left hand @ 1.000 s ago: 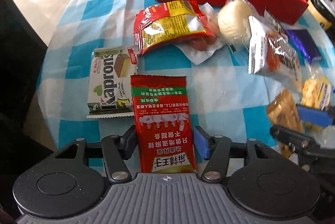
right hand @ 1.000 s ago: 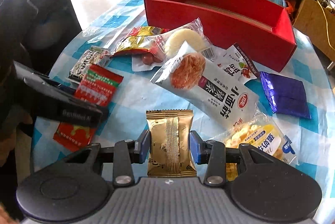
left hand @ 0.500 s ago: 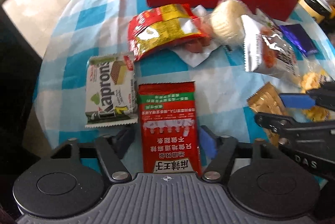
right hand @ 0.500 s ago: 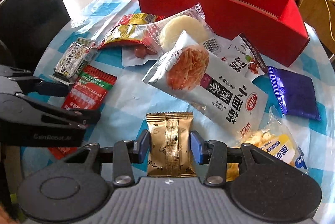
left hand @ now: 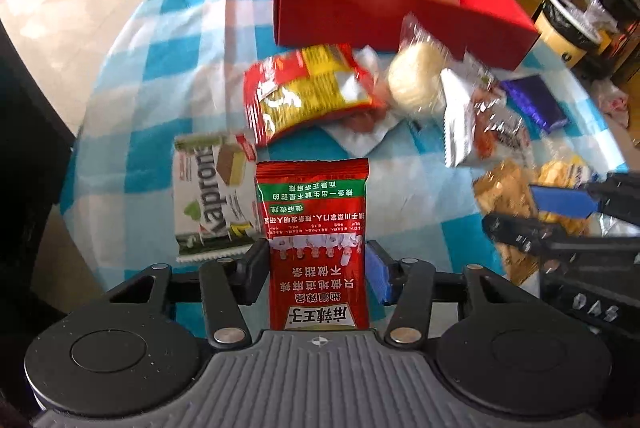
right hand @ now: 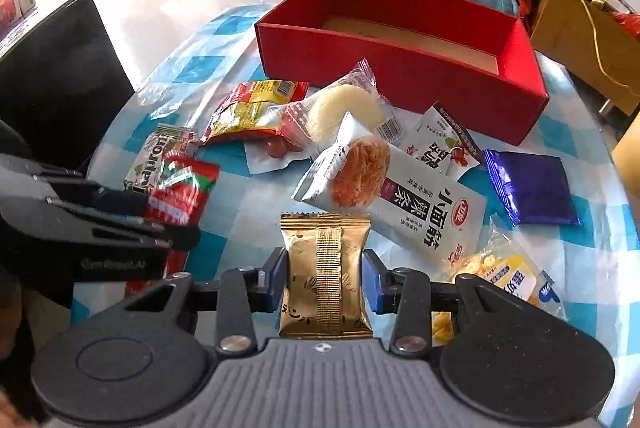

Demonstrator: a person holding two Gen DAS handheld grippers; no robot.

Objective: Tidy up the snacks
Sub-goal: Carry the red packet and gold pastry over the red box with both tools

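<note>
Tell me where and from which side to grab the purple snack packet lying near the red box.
Take the purple packet across its two long plain edges, coming straight down from above. It lies flat on the checked tablecloth, clear of the red box, with nothing on top. Its crimped ends are thin and likely to slip, so pinching the fuller middle looks safer.

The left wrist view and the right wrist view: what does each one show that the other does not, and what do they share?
Only the left wrist view shows the black bin past the box's right end.

Only the right wrist view shows the box's tan floor and the whole white noodle pack.

Both show the red box, the purple packet, the Kaprons wafer, the left claw, whose jaws have just been closing, gripping the red sachet, and the right claw gripping the gold packet.
</note>
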